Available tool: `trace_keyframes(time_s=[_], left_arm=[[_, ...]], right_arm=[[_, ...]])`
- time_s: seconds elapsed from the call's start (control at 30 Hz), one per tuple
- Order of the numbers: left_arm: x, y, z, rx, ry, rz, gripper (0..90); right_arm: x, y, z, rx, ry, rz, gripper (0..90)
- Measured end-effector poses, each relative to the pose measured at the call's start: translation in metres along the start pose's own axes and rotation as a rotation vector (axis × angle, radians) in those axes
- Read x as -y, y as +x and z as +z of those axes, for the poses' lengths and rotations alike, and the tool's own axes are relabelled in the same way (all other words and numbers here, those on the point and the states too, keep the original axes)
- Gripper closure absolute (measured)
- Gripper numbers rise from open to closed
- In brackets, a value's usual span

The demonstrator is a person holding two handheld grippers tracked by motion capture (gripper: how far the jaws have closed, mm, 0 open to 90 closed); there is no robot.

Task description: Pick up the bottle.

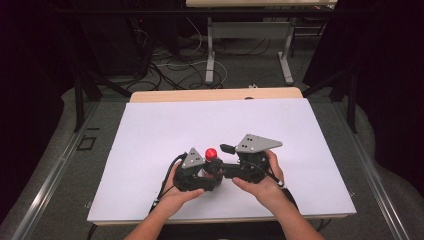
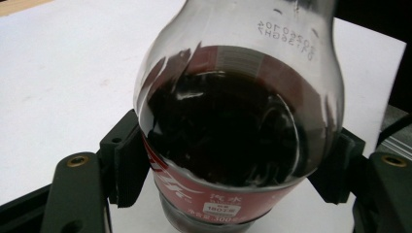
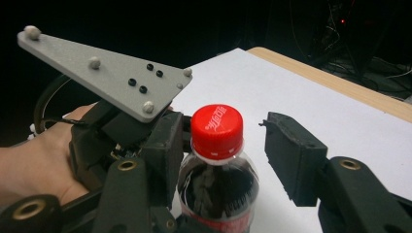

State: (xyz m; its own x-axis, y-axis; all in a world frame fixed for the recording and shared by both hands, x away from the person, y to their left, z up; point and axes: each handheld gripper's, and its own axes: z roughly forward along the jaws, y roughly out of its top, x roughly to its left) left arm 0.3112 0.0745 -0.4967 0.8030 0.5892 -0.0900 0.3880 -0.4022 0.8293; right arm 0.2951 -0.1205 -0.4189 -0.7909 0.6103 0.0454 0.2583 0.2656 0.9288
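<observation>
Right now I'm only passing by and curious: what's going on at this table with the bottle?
A person works a hand-held tool in each hand over a white-covered table. The left tool is clamped around the body of a cola bottle, holding it upright. The right tool is up at the bottle's red cap, one jaw on either side; the right-hand jaw still stands apart from the cap, so it is not gripped. The cap is still on.
</observation>
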Motion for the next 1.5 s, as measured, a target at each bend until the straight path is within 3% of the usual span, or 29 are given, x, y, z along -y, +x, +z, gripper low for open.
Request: trace_keyframes(time_s=[0.43,0.57,0.77,0.83,0.93,1.0,1.17,1.23,1.33,1.43,1.5], left_arm=[[0.002,-0.014,0.008,0.027,0.015,0.021,28.7],[0.002,-0.014,0.008,0.037,0.02,0.028,28.8],[0.002,-0.015,0.007,0.055,0.029,0.052,29.0],[0.002,-0.014,0.006,0.082,0.042,0.073,29.0],[0.002,-0.015,0.006,0.097,0.021,0.067,29.0],[0.001,-0.017,0.005,0.134,0.033,0.077,29.0],[0.001,-0.021,0.004,0.173,0.036,0.134,28.9],[0.0,-0.022,0.004,0.176,0.035,0.129,28.9],[-0.001,-0.021,0.002,0.164,0.026,0.116,28.9],[-0.002,-0.017,0.0,0.137,0.012,0.094,28.9],[-0.002,-0.015,-0.002,0.11,-0.002,0.069,28.9]], right_arm=[[0.006,0.007,0.004,0.031,0.029,-0.013,60.4],[0.006,0.006,0.004,0.018,0.025,-0.029,61.1],[0.005,-0.003,0.001,-0.072,0.061,-0.064,61.4],[0.004,-0.006,0.001,-0.109,0.054,-0.075,61.5],[0.004,-0.013,-0.001,-0.179,0.055,-0.088,61.6],[0.003,-0.017,-0.003,-0.215,0.066,-0.095,61.6],[0.001,-0.022,-0.007,-0.328,0.086,-0.177,61.6],[0.001,-0.023,-0.009,-0.356,0.083,-0.206,61.5],[0.0,-0.025,-0.01,-0.349,0.067,-0.185,60.7],[-0.001,-0.022,-0.011,-0.282,0.046,-0.153,54.8],[-0.003,-0.017,-0.013,-0.224,0.041,-0.156,53.1]])
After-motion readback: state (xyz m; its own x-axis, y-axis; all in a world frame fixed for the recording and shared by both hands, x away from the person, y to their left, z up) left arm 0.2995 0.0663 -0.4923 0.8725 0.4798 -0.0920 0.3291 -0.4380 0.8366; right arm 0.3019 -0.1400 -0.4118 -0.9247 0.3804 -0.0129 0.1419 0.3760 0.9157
